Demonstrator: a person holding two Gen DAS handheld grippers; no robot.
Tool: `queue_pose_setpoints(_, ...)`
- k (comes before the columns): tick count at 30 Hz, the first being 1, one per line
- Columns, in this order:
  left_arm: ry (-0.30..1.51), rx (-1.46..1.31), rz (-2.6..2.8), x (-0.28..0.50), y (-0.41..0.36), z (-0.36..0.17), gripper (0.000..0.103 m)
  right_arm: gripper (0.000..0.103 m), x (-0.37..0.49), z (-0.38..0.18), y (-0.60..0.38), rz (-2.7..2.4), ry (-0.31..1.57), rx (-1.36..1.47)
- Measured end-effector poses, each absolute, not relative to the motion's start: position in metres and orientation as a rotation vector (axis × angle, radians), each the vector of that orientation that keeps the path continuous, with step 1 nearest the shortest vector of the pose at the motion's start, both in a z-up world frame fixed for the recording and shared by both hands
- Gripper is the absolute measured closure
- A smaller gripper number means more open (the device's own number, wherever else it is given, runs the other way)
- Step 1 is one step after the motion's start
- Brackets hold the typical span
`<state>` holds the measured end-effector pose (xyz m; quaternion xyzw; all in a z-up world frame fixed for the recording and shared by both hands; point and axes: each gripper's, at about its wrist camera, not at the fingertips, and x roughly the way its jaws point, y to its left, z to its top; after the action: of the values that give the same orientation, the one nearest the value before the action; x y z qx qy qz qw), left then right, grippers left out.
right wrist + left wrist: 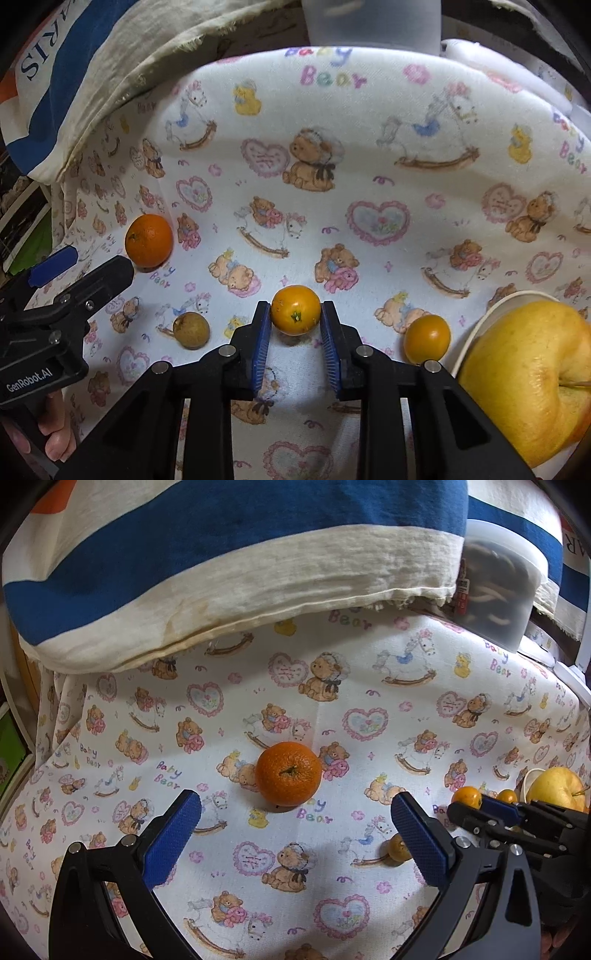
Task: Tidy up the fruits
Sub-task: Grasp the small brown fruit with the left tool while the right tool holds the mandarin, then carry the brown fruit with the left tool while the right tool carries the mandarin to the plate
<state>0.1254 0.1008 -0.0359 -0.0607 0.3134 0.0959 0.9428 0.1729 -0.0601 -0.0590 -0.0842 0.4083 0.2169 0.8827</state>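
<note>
My right gripper is shut on a small orange tomato-like fruit, which rests on the bear-print cloth; both blue pads press its sides. A second small orange fruit lies just to its right. Beside that, a big yellow apple sits against a white rim. A small brown round fruit lies to the left. My left gripper stands open just short of a mandarin orange, a pad on either side and clear of it. It also shows in the right wrist view, left gripper next to the mandarin.
A folded blue-and-cream striped cloth lies along the far side of the table. A clear plastic tub with dark contents stands at the far right. A hand holds the left gripper's handle. Green packaging lies past the left edge.
</note>
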Motion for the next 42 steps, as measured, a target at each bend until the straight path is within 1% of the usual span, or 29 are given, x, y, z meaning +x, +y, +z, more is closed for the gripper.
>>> queue_pose_setpoints(5, 0.602, -0.123, 0.162, 0.117, 0.095, -0.03, 0.001, 0.075, 0.161, -0.042, -0.07, 0.417, 0.728, -0.153)
queue_pose_setpoints(7, 0.593, -0.118, 0.143, 0.114, 0.092, -0.029, 0.005, 0.075, 0.155, -0.035, -0.073, 0.39, 0.674, -0.155)
queue_pose_setpoints(9, 0.606, -0.11, 0.124, 0.114, 0.088, -0.029, 0.011, 0.075, 0.147, -0.026, -0.074, 0.338, 0.592, -0.167)
queue_pose_setpoints(10, 0.616, -0.11, 0.107, 0.115, 0.085, -0.03, 0.014, 0.075, 0.145, -0.023, -0.075, 0.328, 0.565, -0.169)
queue_pose_setpoints(11, 0.626, -0.11, 0.093, 0.115, 0.084, -0.03, 0.02, 0.075, 0.143, -0.02, -0.076, 0.319, 0.541, -0.169)
queue_pose_setpoints(12, 0.637, -0.111, 0.085, 0.116, 0.083, -0.031, 0.022, 0.075, 0.142, -0.018, -0.077, 0.311, 0.528, -0.161)
queue_pose_setpoints(13, 0.656, -0.111, 0.077, 0.117, 0.081, -0.032, 0.026, 0.075, 0.143, -0.016, -0.082, 0.31, 0.525, -0.154)
queue_pose_setpoints(15, 0.691, -0.107, 0.059, 0.12, 0.077, -0.035, 0.041, 0.075, 0.146, -0.015, -0.086, 0.313, 0.531, -0.136)
queue_pose_setpoints(17, 0.706, -0.106, 0.044, 0.12, 0.073, -0.035, 0.046, 0.075, 0.149, -0.015, -0.089, 0.309, 0.54, -0.124)
queue_pose_setpoints(19, 0.708, -0.14, 0.006, 0.119, 0.074, -0.032, 0.048, 0.075, 0.151, -0.017, -0.091, 0.306, 0.545, -0.118)
queue_pose_setpoints(21, 0.711, -0.163, -0.018, 0.118, 0.073, -0.031, 0.054, 0.075, 0.151, -0.017, -0.091, 0.304, 0.546, -0.114)
queue_pose_setpoints(32, 0.831, -0.099, -0.043, 0.128, 0.056, -0.05, 0.064, 0.075, 0.15, -0.019, -0.092, 0.293, 0.545, -0.119)
queue_pose_setpoints(34, 0.836, -0.092, -0.049, 0.13, 0.051, -0.054, 0.069, 0.075, 0.151, -0.019, -0.092, 0.294, 0.547, -0.118)
queue_pose_setpoints(36, 0.842, -0.088, -0.056, 0.13, 0.051, -0.056, 0.077, 0.075, 0.152, -0.019, -0.092, 0.293, 0.547, -0.118)
queue_pose_setpoints(38, 0.841, -0.082, -0.062, 0.132, 0.046, -0.059, 0.081, 0.075, 0.152, -0.019, -0.092, 0.293, 0.546, -0.118)
queue_pose_setpoints(42, 0.802, -0.065, -0.051, 0.126, 0.043, -0.053, 0.081, 0.075, 0.152, -0.02, -0.093, 0.293, 0.544, -0.112)
